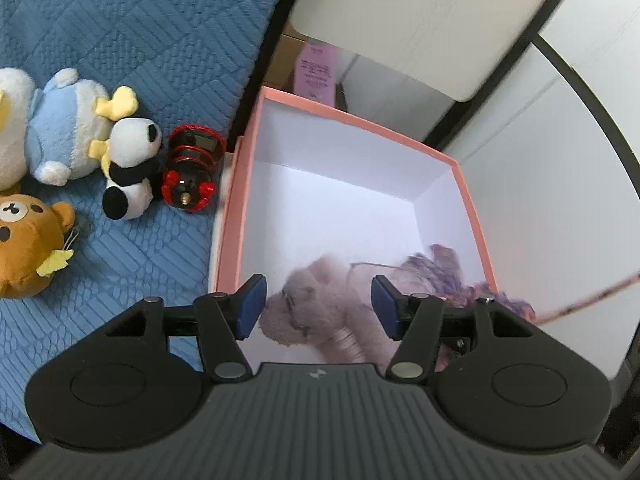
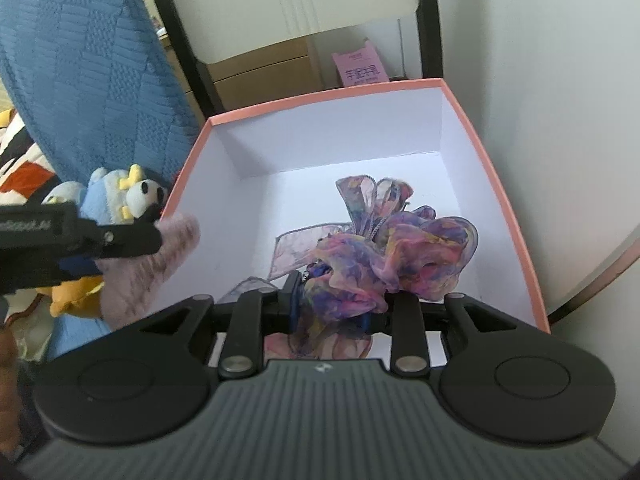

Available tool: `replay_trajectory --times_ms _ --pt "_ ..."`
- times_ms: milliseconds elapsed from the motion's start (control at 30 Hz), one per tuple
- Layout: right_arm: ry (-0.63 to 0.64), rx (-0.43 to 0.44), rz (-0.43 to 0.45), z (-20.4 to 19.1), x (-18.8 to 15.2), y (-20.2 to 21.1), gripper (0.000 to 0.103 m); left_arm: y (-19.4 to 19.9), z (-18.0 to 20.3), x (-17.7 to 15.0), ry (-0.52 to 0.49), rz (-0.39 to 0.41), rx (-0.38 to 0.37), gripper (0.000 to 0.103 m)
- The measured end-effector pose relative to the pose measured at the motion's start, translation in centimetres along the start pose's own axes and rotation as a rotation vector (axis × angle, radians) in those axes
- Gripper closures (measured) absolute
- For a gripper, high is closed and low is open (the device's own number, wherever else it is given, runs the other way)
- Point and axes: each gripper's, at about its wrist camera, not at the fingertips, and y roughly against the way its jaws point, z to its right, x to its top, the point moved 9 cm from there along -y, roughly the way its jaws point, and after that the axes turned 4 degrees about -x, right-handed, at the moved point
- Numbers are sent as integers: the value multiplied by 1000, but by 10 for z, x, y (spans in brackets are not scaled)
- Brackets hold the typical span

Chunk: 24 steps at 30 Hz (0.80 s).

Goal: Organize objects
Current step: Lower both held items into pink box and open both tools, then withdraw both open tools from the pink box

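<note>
The pink box (image 1: 476, 208) sits just beside the blue quilt (image 1: 120, 32), its white floor mostly bare, and I am loading it from both sides.

On the far left, on the quilt, the brown bear (image 1: 28, 240), the blue plush (image 1: 64, 136), the panda (image 1: 132, 168) and the red-and-black toy (image 1: 192, 168) lie waiting, well outside the box wall.

My left gripper (image 1: 318, 306) has its jaws spread wide, and the lilac plush (image 1: 316, 312) shows between the blue pads (image 1: 250, 304), apparently touching neither; it looks blurred. In the right wrist view that plush (image 2: 160, 256) pokes past the left gripper at the box's left rim, so I judge it is dropping, or just dropped, at the near-left corner. To do this well I would hold the jaws apart, lift straight up clear of the rim, and only then swing over to the quilt.

My right gripper (image 2: 332, 304) is clamped on the purple chiffon scarf (image 2: 380, 248), which bunches above the box floor toward its right side. I judge it should go lower before release, so the loose tails fall inside the wall, not over it.
</note>
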Motion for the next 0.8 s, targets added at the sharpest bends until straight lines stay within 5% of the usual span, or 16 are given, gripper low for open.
replay_trajectory --times_ms 133,800 --pt "-17 -17 8 2 5 8 29 19 6 4 -20 33 2 24" --pt "34 -4 166 -66 6 147 28 191 3 -5 -119 234 -25 24"
